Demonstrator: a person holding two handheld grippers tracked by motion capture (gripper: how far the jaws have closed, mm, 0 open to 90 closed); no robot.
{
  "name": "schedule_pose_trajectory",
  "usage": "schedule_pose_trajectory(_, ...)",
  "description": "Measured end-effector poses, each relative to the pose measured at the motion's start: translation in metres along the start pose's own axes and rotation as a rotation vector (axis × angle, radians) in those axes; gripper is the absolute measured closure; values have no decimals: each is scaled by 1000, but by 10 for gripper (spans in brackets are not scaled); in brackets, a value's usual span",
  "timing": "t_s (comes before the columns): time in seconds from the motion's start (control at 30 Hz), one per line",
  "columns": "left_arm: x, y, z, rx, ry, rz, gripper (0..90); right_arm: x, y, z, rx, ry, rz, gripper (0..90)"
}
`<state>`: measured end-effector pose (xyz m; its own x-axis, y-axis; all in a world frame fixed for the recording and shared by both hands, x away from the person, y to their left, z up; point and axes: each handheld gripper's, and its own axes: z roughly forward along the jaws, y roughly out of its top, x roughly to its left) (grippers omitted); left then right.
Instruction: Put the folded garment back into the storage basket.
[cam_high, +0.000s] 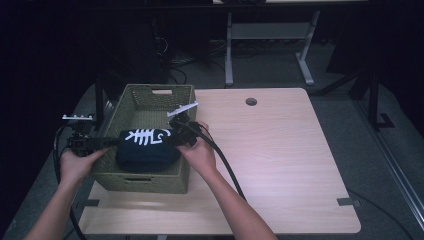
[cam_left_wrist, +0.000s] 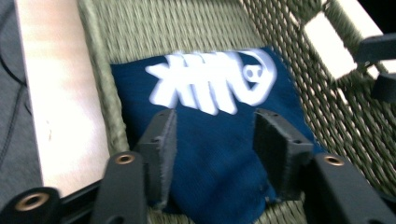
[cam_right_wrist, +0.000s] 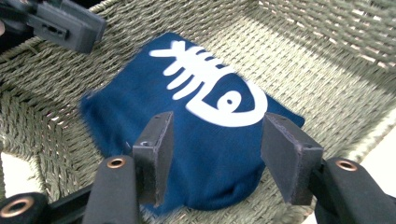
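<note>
While your grippers flank it, the folded navy cloth (cam_high: 148, 149) lies in the woven basket (cam_high: 150, 181).
Your left gripper (cam_left_wrist: 212, 140) and right gripper (cam_right_wrist: 217, 151) stand half wide, holding nothing.

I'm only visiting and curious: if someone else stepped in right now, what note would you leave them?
Left claw: open, its jaws on either side of the blue cloth's near edge, not pinching it.
Right claw: open too, just above the cloth's other end.
Cloth: folded, fish-bone print facing up, lying on the floor of the green woven basket at the table's left side.
Done: cloth is in the basket and let go.
Left: probably just lift both claws out.
</note>
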<state>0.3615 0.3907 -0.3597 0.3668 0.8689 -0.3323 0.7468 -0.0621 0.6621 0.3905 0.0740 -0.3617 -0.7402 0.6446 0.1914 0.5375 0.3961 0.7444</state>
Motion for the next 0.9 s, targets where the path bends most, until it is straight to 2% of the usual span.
schedule_pose_trajectory(0.07,-1,2,0,-1,-22,4,455,1,2,-3,0,18,6,454)
schedule_pose_trajectory(0.13,-3,3,-1,-13,-25,12,455,2,4,-6,-6,18,1,458)
schedule_pose_trajectory(0.3,-7,5,-3,-30,-69,8,456,-1,4,-17,-33,58,28,466)
schedule_pose_trajectory(0.47,-14,5,-3,-45,-102,13,454,-10,0,-28,-56,95,50,468)
schedule_pose_trajectory(0.57,-19,7,-5,-61,-120,15,449,-16,-1,-36,-76,129,84,466)
schedule_pose_trajectory(0.77,-32,9,-5,-97,-170,16,442,-25,-2,-51,-104,159,92,456)
schedule_pose_trajectory(0.9,-43,9,-1,-99,-191,30,427,-32,-5,-60,-116,168,87,443)
